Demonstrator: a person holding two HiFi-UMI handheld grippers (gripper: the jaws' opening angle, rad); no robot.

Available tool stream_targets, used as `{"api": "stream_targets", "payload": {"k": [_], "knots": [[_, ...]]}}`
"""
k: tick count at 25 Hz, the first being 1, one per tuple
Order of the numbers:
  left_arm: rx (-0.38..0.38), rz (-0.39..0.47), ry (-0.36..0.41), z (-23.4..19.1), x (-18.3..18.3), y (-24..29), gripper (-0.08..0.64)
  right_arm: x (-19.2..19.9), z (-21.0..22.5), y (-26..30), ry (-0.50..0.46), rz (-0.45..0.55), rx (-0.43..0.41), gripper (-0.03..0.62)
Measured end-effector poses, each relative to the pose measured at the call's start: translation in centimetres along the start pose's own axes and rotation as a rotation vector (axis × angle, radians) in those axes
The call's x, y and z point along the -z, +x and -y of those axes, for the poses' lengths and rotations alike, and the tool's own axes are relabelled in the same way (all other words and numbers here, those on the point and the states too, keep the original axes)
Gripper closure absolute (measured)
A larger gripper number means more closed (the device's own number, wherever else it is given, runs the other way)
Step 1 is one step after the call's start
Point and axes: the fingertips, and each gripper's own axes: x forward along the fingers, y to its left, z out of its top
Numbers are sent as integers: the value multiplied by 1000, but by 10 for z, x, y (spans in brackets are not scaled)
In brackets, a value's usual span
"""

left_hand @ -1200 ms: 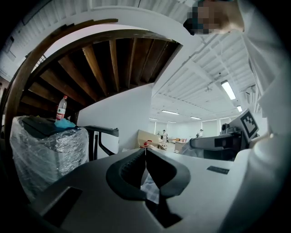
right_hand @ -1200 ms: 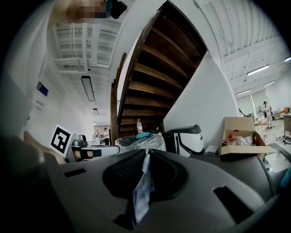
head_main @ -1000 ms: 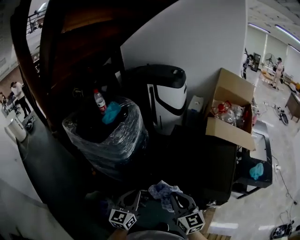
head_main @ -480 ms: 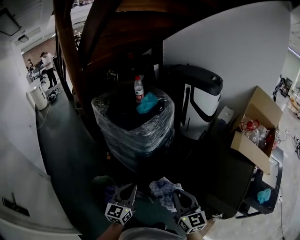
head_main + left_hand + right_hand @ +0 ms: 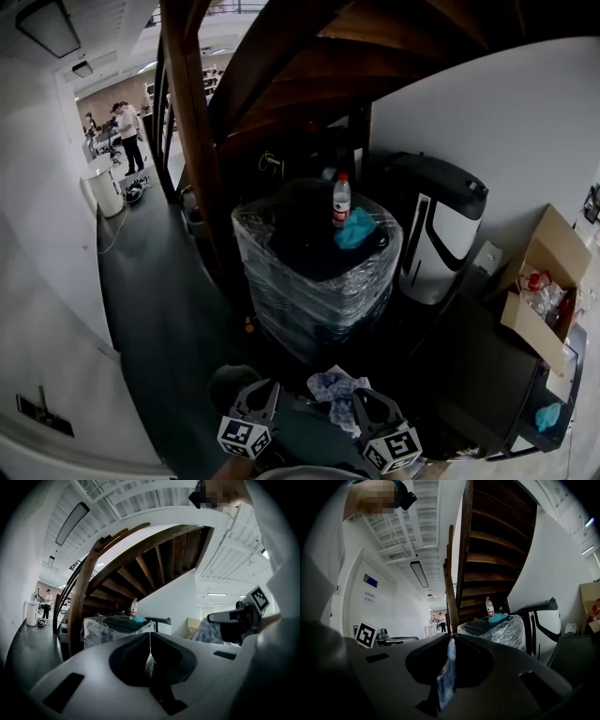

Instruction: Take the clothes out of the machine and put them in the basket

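Two hand-held grippers sit at the bottom edge of the head view, on the near side of a plastic-wrapped unit (image 5: 314, 281) that stands under a wooden staircase (image 5: 281, 75). The left gripper (image 5: 262, 392) and right gripper (image 5: 367, 405) are side by side. A crumpled blue-and-white garment (image 5: 336, 386) bunches at the right gripper's fingers, near the unit's base. A bottle (image 5: 341, 199) and a teal cloth (image 5: 356, 228) rest on top of the unit.

Left gripper view: the fingers are pressed together, with nothing clearly between them, and the unit is ahead.

Right gripper view: the fingers are clamped on a hanging strip of the garment, left of the unit.
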Motion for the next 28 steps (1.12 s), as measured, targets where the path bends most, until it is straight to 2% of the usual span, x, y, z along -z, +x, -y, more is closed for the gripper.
{"api": "stream_targets", "payload": {"k": [7,15,20,28], "knots": [[-35,7,27,-108,-8,-48,538,0,-75,85,-38,10,-45,565],[-141,34,14,-205,-13,-114,538,1,-156,166,-55,14,-142,565],[-262,60,-18,-245,-10,-163,538,2,-199,202,-74,1,-249,565],[-406,74,-58,-266,-3,-216,538,7,-252,238,-96,-24,-408,565]]}}
